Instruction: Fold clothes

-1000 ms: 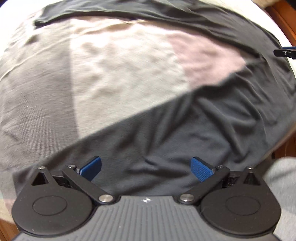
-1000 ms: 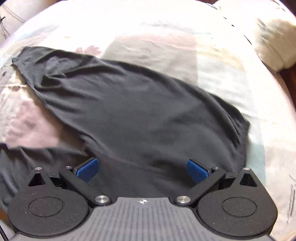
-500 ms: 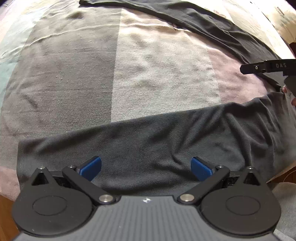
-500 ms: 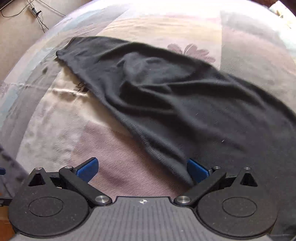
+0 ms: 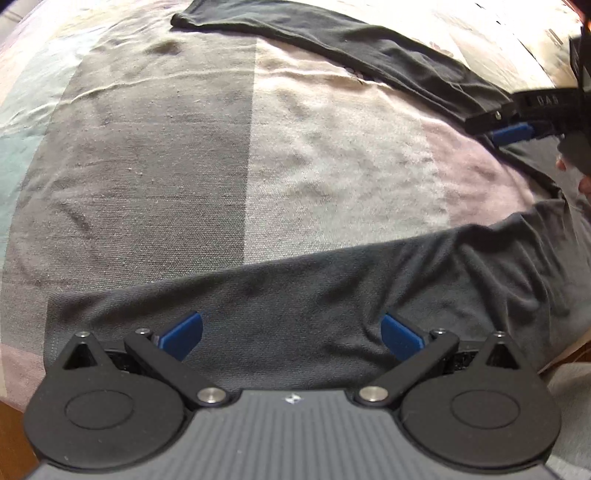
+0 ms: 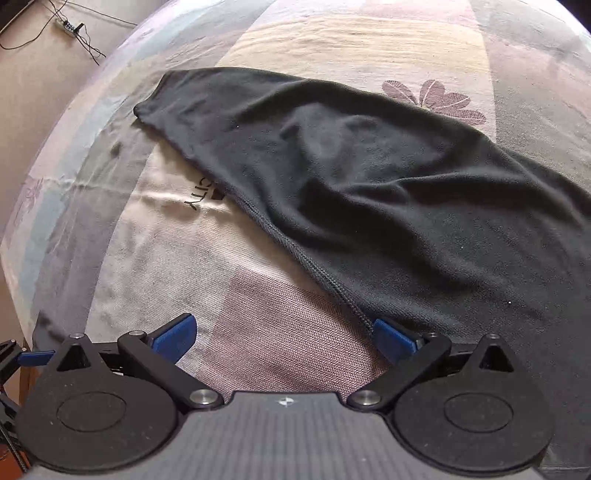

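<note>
A black garment lies spread on a patchwork bedspread. In the left wrist view one part (image 5: 332,288) runs across the near edge, and another strip (image 5: 351,48) lies at the far side. My left gripper (image 5: 291,334) is open, low over the near part, empty. In the right wrist view the far part (image 6: 388,192) stretches diagonally, its stitched hem running down to my right fingertip (image 6: 391,338). My right gripper (image 6: 284,336) is open and empty, straddling that hem. It also shows at the right edge of the left wrist view (image 5: 517,127).
The bedspread (image 5: 184,166) has grey, white and pink patches, with a flower print (image 6: 432,96) and printed letters (image 6: 203,195). Floor with a power strip and cables (image 6: 70,26) lies beyond the bed's left side. The bed edge is near me.
Both grippers have swung left and lowered toward the bed. The right one moved from over the cloth's middle to its hem. Both stay open.
</note>
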The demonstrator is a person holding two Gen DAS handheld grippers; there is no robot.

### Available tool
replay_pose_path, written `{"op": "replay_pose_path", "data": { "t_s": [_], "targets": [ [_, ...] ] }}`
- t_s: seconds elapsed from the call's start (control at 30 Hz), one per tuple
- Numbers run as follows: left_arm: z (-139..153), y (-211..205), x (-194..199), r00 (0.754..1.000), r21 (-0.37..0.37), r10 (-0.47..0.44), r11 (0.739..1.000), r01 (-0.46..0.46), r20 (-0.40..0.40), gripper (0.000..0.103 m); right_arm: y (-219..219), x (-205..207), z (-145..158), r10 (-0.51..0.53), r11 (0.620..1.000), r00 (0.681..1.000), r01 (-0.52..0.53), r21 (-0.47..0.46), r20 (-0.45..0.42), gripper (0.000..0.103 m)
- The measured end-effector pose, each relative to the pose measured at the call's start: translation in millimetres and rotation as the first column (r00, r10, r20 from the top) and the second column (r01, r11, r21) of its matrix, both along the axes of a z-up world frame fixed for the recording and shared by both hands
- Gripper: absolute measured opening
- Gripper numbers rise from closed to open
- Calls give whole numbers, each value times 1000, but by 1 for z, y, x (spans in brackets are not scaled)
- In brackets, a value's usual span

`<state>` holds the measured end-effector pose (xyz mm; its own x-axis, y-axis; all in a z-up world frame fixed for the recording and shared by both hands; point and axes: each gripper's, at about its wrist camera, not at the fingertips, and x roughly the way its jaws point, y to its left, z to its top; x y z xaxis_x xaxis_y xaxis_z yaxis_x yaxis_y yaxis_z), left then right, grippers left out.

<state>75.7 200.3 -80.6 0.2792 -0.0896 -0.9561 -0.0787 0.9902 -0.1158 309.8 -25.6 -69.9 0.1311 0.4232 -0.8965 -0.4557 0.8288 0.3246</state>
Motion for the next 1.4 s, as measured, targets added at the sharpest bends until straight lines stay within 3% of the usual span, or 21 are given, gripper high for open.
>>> {"op": "replay_pose_path", "data": {
  "t_s": [0.17, 0.33, 0.43, 0.53, 0.63, 0.8, 1.03, 1.13, 1.27, 1.33, 1.4],
  "targets": [
    [-10, 6, -12, 993, 36, -117, 992, 118, -19, 102, 6, 1, 9, 49, 999, 998, -48, -15, 40, 103],
    [-16, 55, -25, 998, 141, -4, 990, 13, -65, 102, 15, -3, 19, 119, 993, 990, -118, -18, 71, 103],
    [-6, 68, -27, 997, 179, 58, 983, -49, -43, 102, 17, -6, 22, 129, 992, 989, -128, -14, 68, 103],
    [2, 50, -22, 999, 137, 28, 990, -25, -20, 102, 18, -13, 25, 150, 989, 986, -150, -6, 75, 103],
    [8, 14, -14, 999, 35, -48, 998, 48, -1, 102, 20, -27, 28, 237, 970, 970, -239, 38, 57, 103],
    [11, -50, -14, 981, -156, -190, 969, 192, 31, 102, 22, -59, 19, 439, 896, 898, -434, 90, -40, 103],
    [-6, -82, -22, 946, -242, -323, 918, 316, 9, 102, 24, -103, 5, 674, 738, 724, -651, 176, -147, 103],
    [-7, -78, -28, 939, -245, -342, 912, 329, -12, 102, 19, -94, -1, 647, 762, 755, -635, 129, -104, 103],
    [2, -72, -30, 951, -234, -297, 934, 270, -89, 102, 11, -80, 8, 580, 814, 813, -575, 83, -51, 103],
    [15, -74, -28, 956, -213, -290, 938, 273, -50, 102, 9, -80, 15, 577, 817, 817, -575, 49, -27, 103],
    [21, -78, -20, 957, -192, -291, 939, 285, -6, 102, 4, -84, 23, 600, 798, 800, -597, 83, -15, 103]
  ]
}}
